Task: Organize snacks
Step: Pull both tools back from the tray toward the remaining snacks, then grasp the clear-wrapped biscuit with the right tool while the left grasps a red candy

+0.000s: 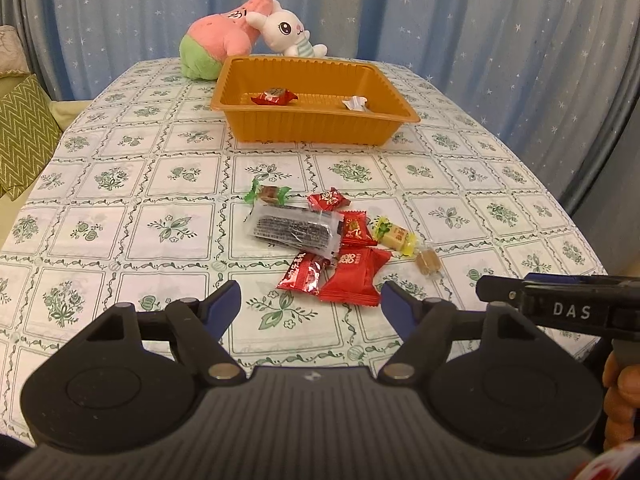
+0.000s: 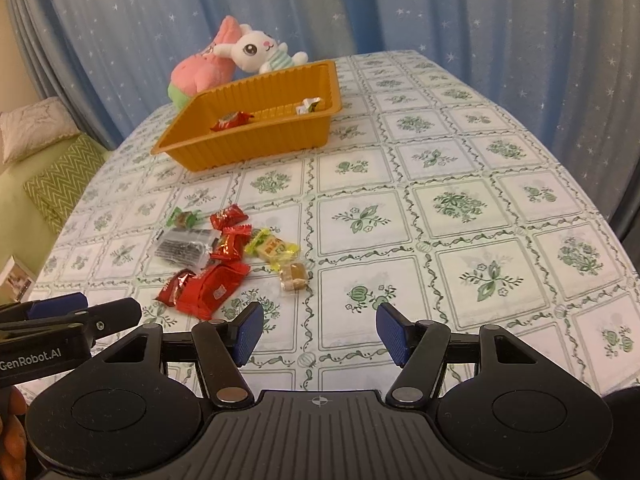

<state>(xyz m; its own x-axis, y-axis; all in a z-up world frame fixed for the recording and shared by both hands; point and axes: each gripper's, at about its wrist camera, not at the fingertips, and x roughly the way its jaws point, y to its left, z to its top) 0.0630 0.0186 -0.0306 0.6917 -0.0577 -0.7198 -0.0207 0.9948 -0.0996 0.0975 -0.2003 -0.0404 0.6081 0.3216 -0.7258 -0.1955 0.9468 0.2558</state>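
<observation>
Snacks (image 1: 320,240) heaped just ahead of left gripper (image 1: 310,304), ahead-left of right gripper (image 2: 319,330); fingers of both spread, empty, ready for picking into tray (image 1: 312,128) beyond.

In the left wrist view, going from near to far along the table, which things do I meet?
left gripper → big red snack packet → dark seaweed packet → green-wrapped candy → orange tray → white rabbit plush.

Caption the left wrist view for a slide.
Open left gripper hovers before a pile of snacks; orange tray beyond holds two.
</observation>
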